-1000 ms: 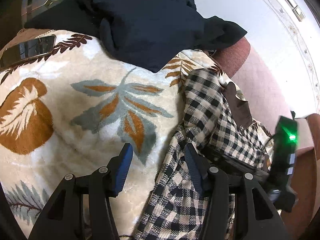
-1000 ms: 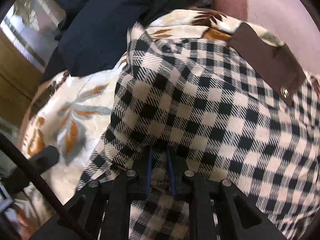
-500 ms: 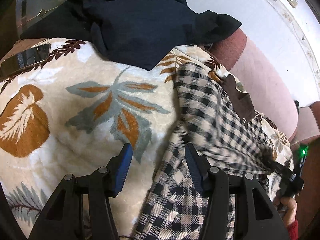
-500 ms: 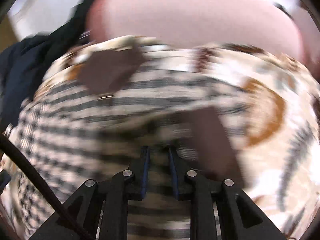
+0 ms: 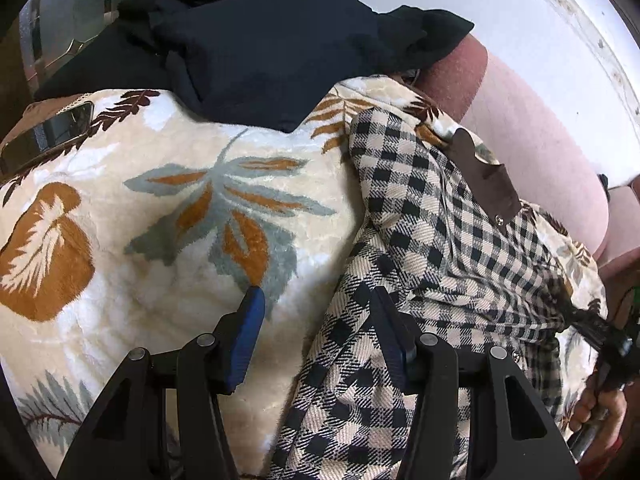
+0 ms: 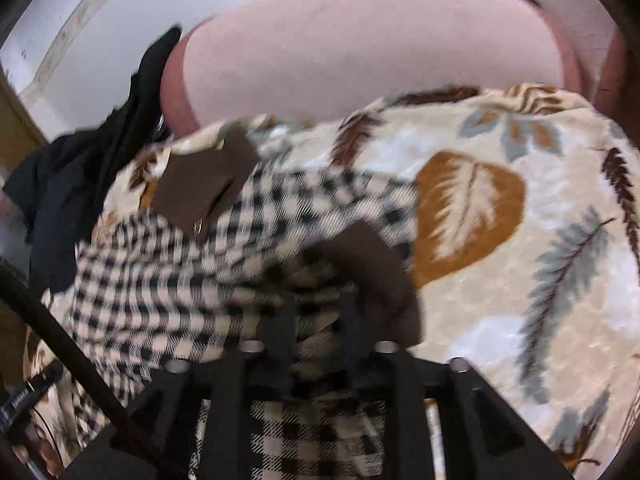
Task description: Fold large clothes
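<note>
A beige-and-black checked shirt [image 5: 420, 220] with brown pocket flaps [image 5: 488, 184] lies crumpled on a leaf-print blanket [image 5: 160, 200]. My left gripper [image 5: 316, 296] is open and straddles the shirt's left edge, one finger over the blanket and one over the checks. At the far right the shirt is drawn out to a point at my right gripper [image 5: 600, 332], held by a person's hand [image 5: 600, 412]. In the blurred right wrist view the right gripper [image 6: 316, 304] has its jaws opening, a bunch of the shirt [image 6: 160, 280] lying loose between them beside a brown flap [image 6: 372, 268].
A heap of dark navy clothing [image 5: 280, 40] lies at the blanket's far end and also shows as dark clothing [image 6: 60, 184] at the left. A pink sofa back [image 6: 360, 52] rises behind. A phone [image 5: 48, 132] rests at the blanket's left edge.
The right gripper has carried its part of the shirt away to the right, stretching the cloth out over the blanket, and its jaws have parted. The left gripper has hardly moved.
</note>
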The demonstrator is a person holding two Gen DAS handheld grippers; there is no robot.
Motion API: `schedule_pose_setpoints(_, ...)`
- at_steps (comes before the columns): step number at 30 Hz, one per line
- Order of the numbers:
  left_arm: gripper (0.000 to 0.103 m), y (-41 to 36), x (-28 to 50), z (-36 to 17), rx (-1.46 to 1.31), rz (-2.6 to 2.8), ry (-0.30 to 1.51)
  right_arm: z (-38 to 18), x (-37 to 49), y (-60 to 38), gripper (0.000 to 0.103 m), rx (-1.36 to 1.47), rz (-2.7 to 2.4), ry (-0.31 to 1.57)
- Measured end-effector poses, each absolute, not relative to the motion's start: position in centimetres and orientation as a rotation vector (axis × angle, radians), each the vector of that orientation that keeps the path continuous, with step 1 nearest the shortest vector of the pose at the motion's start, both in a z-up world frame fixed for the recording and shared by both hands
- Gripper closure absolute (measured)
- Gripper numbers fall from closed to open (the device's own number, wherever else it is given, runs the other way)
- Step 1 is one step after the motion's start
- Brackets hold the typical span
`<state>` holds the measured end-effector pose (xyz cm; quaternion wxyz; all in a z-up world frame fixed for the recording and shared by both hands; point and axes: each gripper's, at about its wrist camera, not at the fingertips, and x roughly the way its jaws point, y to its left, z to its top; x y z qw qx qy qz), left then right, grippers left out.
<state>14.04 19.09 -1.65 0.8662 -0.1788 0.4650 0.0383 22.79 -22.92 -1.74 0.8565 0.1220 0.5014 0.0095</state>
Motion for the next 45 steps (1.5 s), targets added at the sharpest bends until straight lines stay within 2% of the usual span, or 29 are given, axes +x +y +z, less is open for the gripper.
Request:
schedule_pose_setpoints(3,0.05,19.3,14.0,-1.5,-0.373,0.078,0.972,-3.2,22.8,-22.7,0.065,0.208,-0.041,1.103)
schedule_pose_setpoints(9,0.05,20.0,13.6,-1.1,-0.377,0.079,0.966,0.1,19.9,-22.2,0.064,0.165,-0.013,1.039)
schedule_pose_setpoints(13,0.05,20.2,13.1,-1.1,-0.363,0.109,0.975,1.2,19.5,-20.6,0.064,0.262,0.078,1.028)
schedule_pose_setpoints(20,0.05,20.0,11.2,-1.8,-0.244,0.126,1.012,-4.0,20.3,-17.1,0.064,0.285,0.094,1.161)
schedule_pose_setpoints(24,0.05,21.5,10.1,-2.2,-0.214,0.137,1.017,-2.4,19.2,-15.7,0.064,0.274,0.093,1.109)
schedule_pose_setpoints(28,0.05,24.4,9.3,-2.3,-0.33,0.139,1.024,-0.2,19.5,-11.2,0.064,0.312,0.247,1.048)
schedule_pose_setpoints(32,0.05,25.5,8.9,-2.0,-0.334,0.172,1.006,-0.6,20.4,-5.6,0.064,0.343,0.357,1.049)
schedule_pose_setpoints(37,0.05,25.4,8.9,-1.8,-0.34,0.148,1.008,-4.1,21.0,-0.1,0.063,0.419,0.47,1.192)
schedule_pose_setpoints(42,0.05,25.3,8.8,-1.1,-0.353,0.141,0.991,-0.5,20.3,3.3,0.064,0.273,0.523,1.056)
schedule_pose_setpoints(45,0.05,25.4,8.9,-1.1,-0.356,0.146,0.989,0.1,22.1,4.3,0.064,0.278,0.477,1.019)
